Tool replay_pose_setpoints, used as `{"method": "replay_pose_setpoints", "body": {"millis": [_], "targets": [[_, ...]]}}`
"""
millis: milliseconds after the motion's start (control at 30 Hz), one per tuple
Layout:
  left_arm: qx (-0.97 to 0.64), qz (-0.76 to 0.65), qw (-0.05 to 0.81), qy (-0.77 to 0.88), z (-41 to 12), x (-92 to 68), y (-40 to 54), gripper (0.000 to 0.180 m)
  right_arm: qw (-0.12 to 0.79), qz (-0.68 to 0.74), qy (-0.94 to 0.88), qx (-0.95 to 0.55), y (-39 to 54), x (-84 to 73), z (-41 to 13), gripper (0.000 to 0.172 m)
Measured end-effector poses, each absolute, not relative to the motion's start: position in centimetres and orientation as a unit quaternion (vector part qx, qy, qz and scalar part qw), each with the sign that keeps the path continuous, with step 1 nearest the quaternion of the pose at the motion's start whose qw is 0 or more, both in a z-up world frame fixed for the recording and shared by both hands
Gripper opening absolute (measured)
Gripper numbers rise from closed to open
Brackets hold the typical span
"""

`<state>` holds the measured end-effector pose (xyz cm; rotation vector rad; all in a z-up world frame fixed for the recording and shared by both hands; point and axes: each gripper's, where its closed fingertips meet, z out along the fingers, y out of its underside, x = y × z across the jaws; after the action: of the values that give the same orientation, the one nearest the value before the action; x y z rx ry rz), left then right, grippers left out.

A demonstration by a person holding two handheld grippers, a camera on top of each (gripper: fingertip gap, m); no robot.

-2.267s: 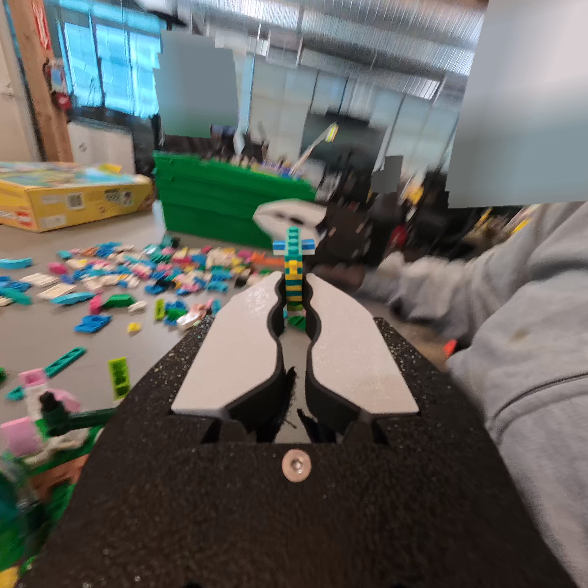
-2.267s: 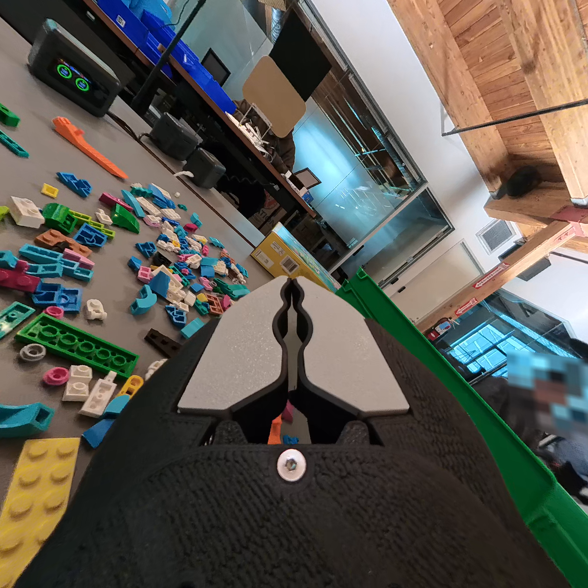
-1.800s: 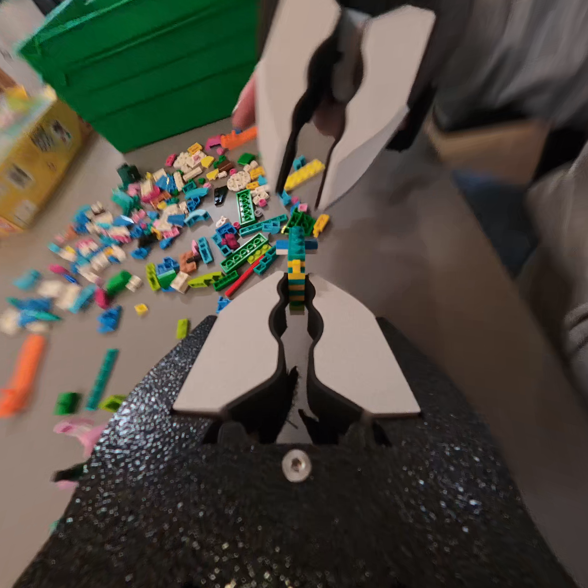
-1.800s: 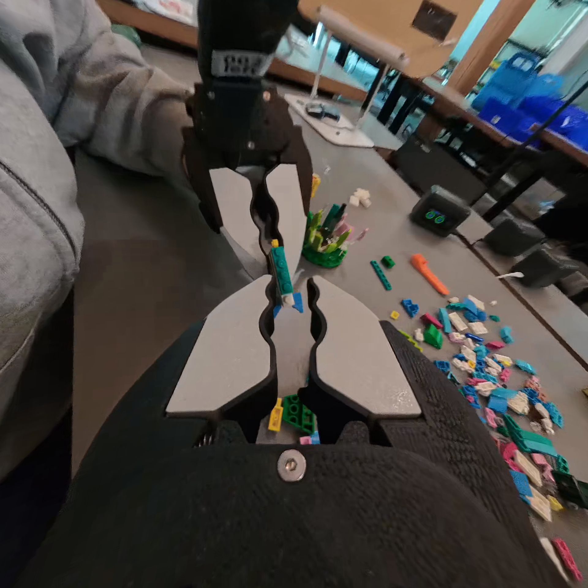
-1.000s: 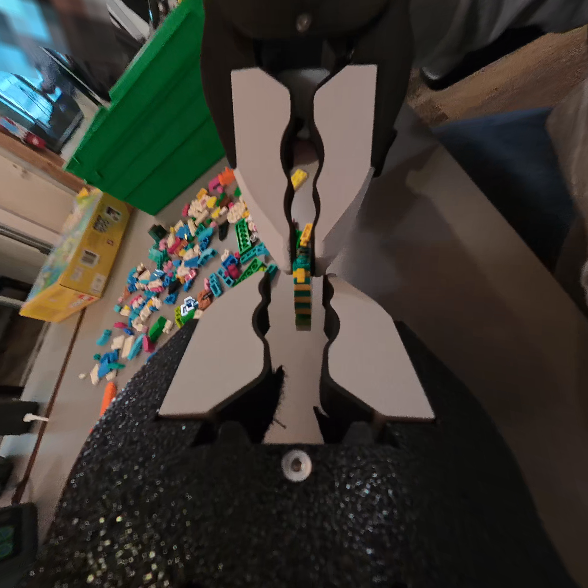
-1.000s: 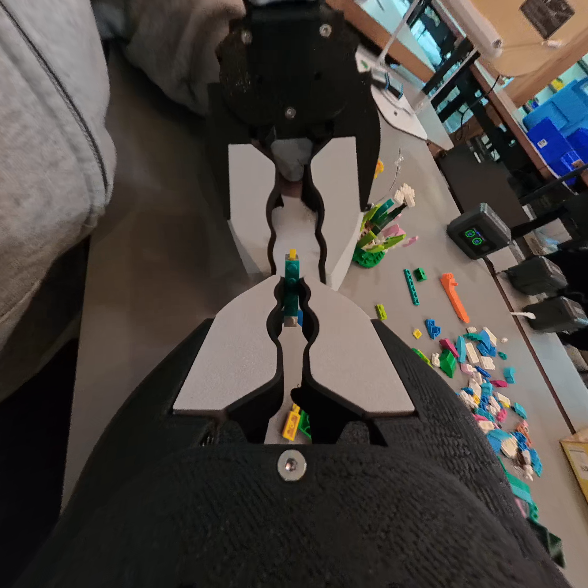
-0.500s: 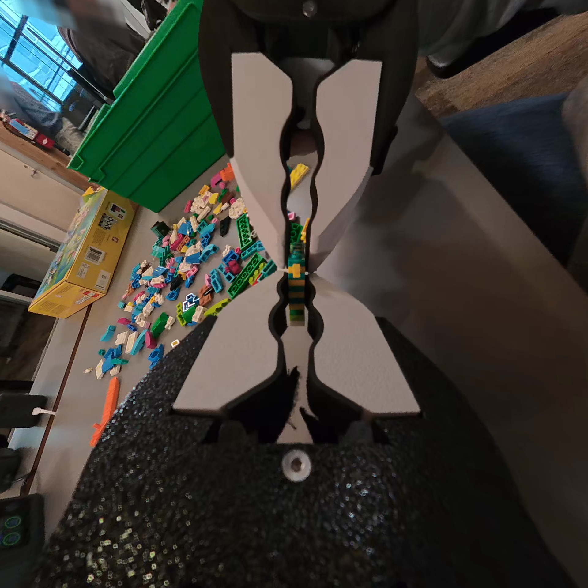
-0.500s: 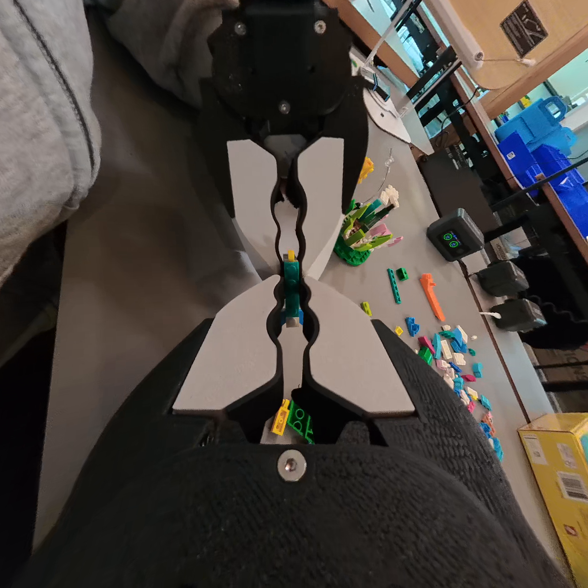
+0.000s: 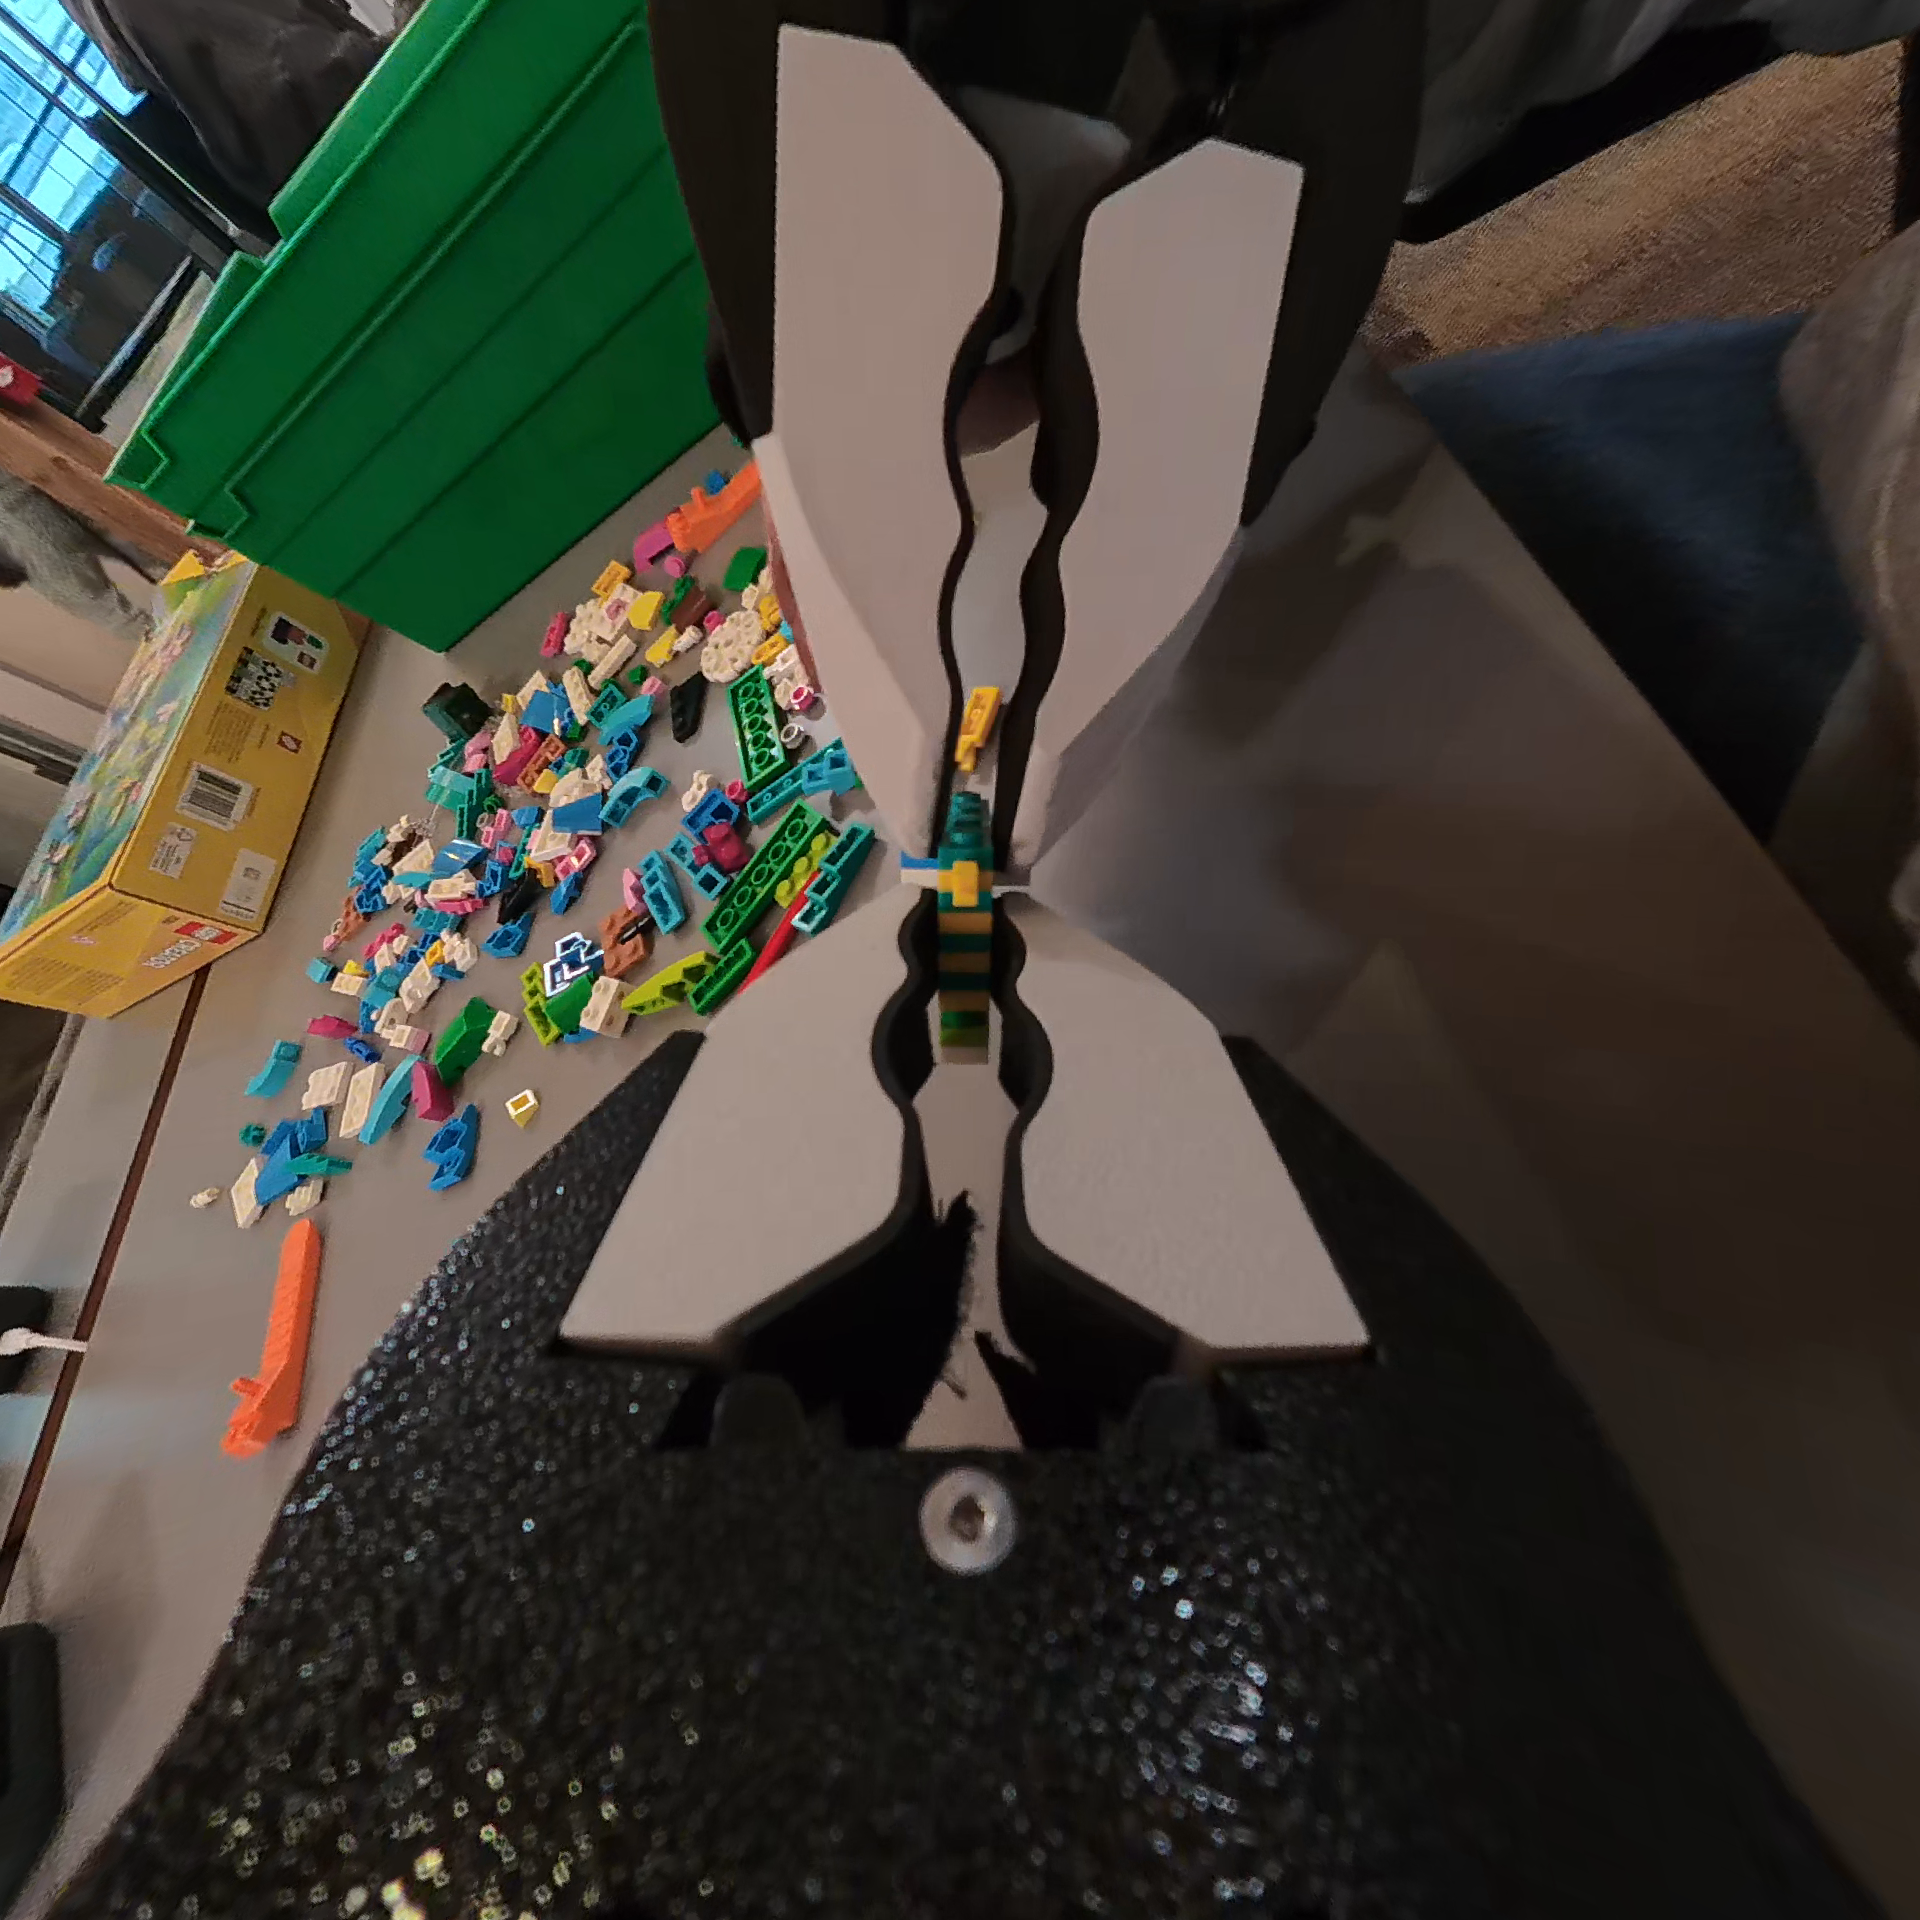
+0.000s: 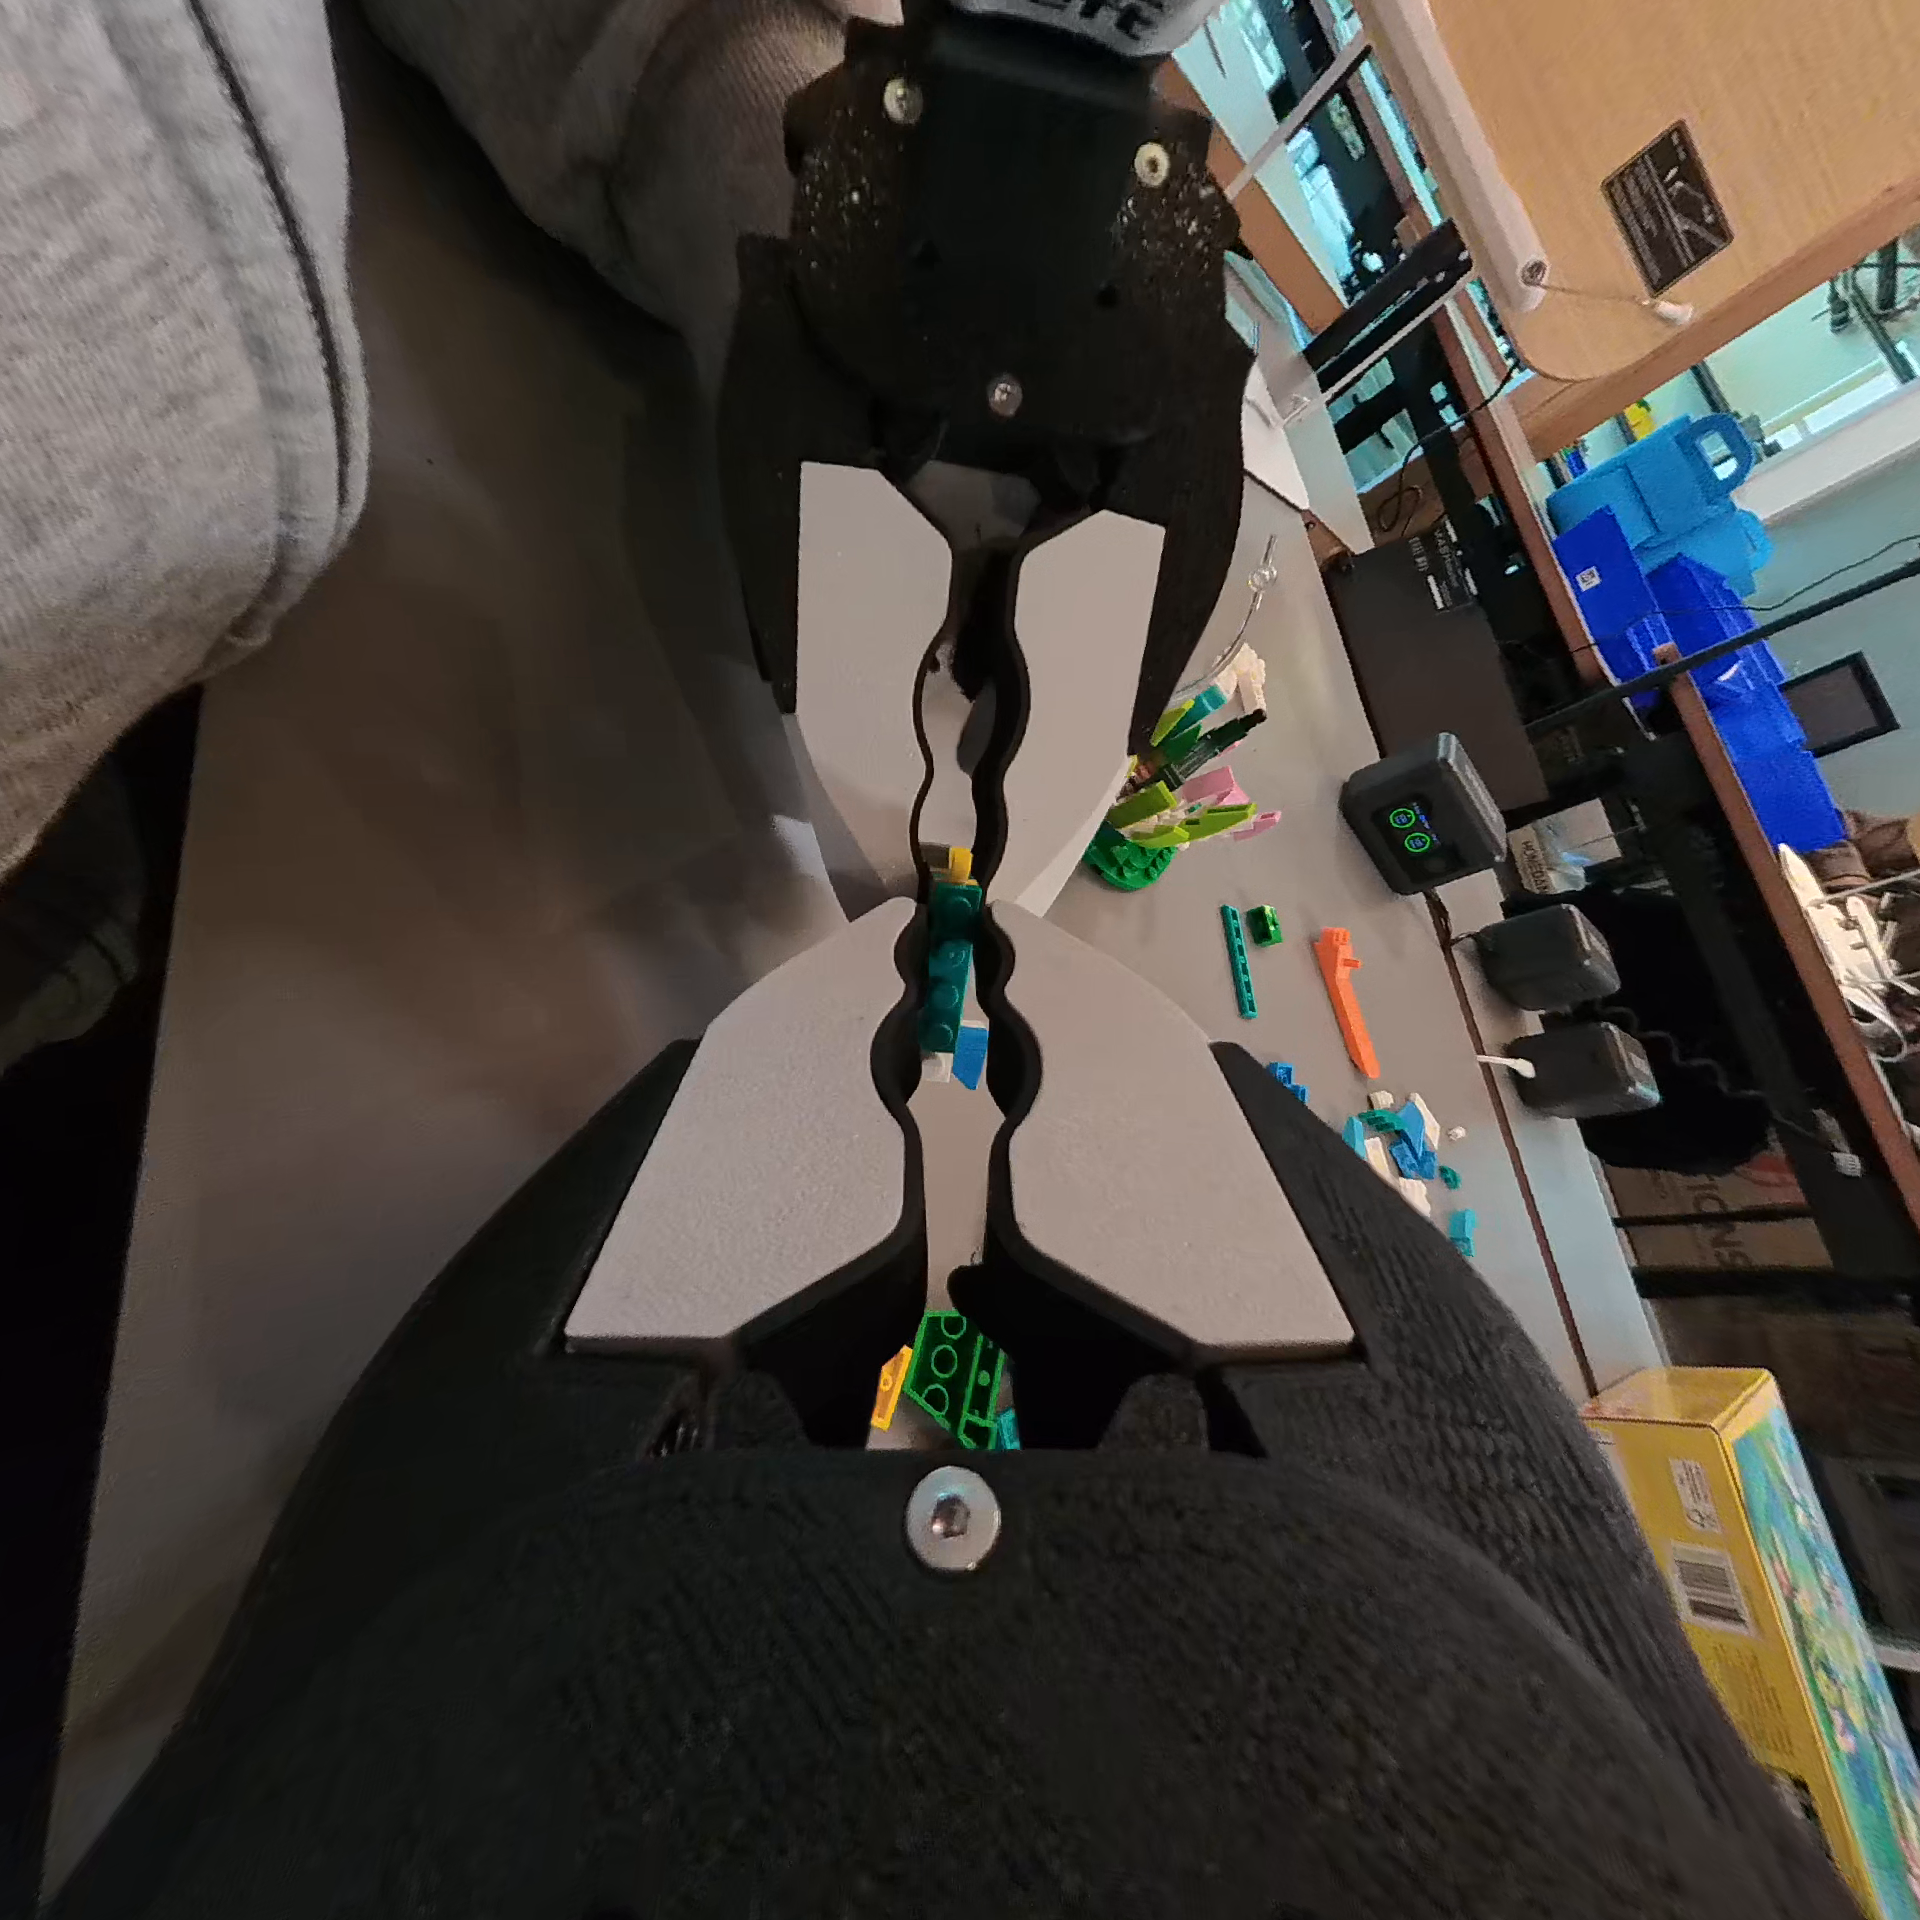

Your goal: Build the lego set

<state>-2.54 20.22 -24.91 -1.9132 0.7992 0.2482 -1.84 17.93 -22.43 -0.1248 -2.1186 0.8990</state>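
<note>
A small brick build (image 9: 961, 966) has a green and yellow striped stack at one end and a teal plate with blue and white bits at the other. It hangs above the grey table (image 9: 1351, 935) between my two grippers, which meet tip to tip. My left gripper (image 9: 961, 904) is shut on the striped end. My right gripper (image 10: 951, 920) is shut on the teal plate (image 10: 948, 977). In the left wrist view the right gripper (image 9: 966, 831) comes in from above. In the right wrist view the left gripper (image 10: 951, 868) comes in from above.
A pile of loose bricks (image 9: 582, 862) lies left of the grippers, with stacked green bins (image 9: 447, 312), a yellow box (image 9: 177, 790) and an orange brick separator (image 9: 275, 1340). A green leafy brick model (image 10: 1164, 821) and a dark device (image 10: 1418, 816) stand to the right. A person's grey sleeve (image 10: 156, 312) is close. The grippers are tip to tip, or close to it.
My right gripper came up open and shut on the teal end. My left gripper then opened around the striped end and shut on it again. Both have held it for the last half second.
</note>
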Motion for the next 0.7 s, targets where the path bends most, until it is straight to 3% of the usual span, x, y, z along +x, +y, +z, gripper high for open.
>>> {"method": "replay_pose_setpoints", "body": {"millis": [567,700], "targets": [[-0.764,0.041,0.541,0.348,-23.8,-0.5,19.8,0.009,0.209,0.556,-0.794,-0.130,17.6,-0.2,-21.2,0.006],[-0.779,0.007,0.541,0.316,-23.8,-1.0,19.8,0.009,0.275,0.516,-0.804,-0.107,17.7,-0.7,-21.2,0.005]]}}
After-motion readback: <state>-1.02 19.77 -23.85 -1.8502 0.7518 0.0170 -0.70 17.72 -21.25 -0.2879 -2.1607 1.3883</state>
